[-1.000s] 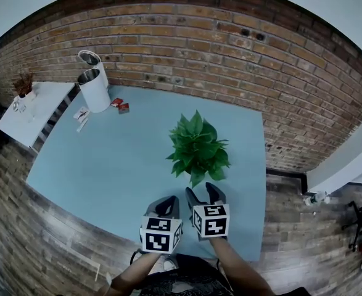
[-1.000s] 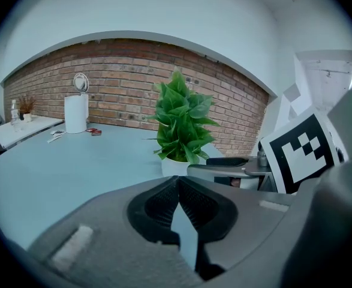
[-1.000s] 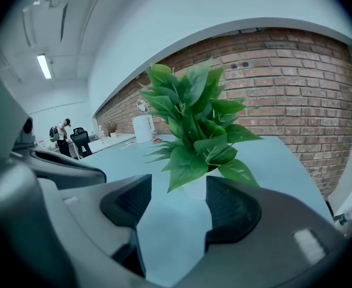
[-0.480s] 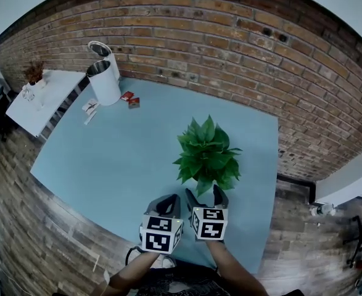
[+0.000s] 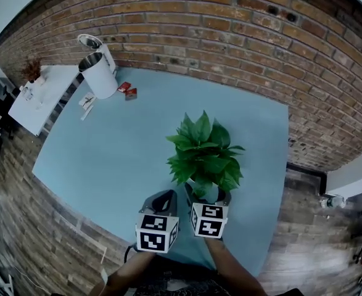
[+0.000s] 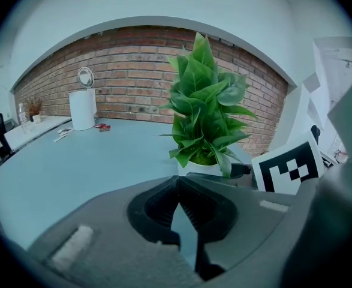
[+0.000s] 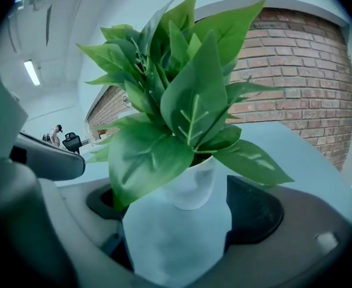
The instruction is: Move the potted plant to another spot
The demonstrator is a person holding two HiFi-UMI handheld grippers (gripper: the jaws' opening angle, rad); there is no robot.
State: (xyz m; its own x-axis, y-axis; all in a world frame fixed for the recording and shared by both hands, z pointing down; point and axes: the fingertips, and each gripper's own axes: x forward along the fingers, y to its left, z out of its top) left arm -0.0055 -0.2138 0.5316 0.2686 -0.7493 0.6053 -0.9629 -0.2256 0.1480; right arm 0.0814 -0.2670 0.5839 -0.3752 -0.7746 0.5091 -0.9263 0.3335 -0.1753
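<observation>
A leafy green plant [image 5: 202, 153] in a small white pot [image 7: 192, 188] stands on the light blue table [image 5: 106, 147], near its front right. My right gripper [image 5: 206, 195] is at the pot's near side. Its jaws are opening, one on each side of the pot, and the pads do not touch it. In the right gripper view the leaves [image 7: 181, 83] fill the picture above my gripper [image 7: 181, 212]. My left gripper [image 5: 162, 201] hovers just left of the right one, its jaws shut on nothing [image 6: 177, 182], with the plant [image 6: 202, 113] ahead to its right.
A white lidded bin [image 5: 98, 79] stands at the table's far left corner, with red packets [image 5: 127, 90] and small papers beside it. A brick wall [image 5: 230, 36] runs behind the table. A white side table [image 5: 42, 97] is at the left. The table's front edge lies under my grippers.
Both grippers have come forward and down toward the plant. The right gripper's jaws have spread and now flank the pot. The left jaws stay shut.
</observation>
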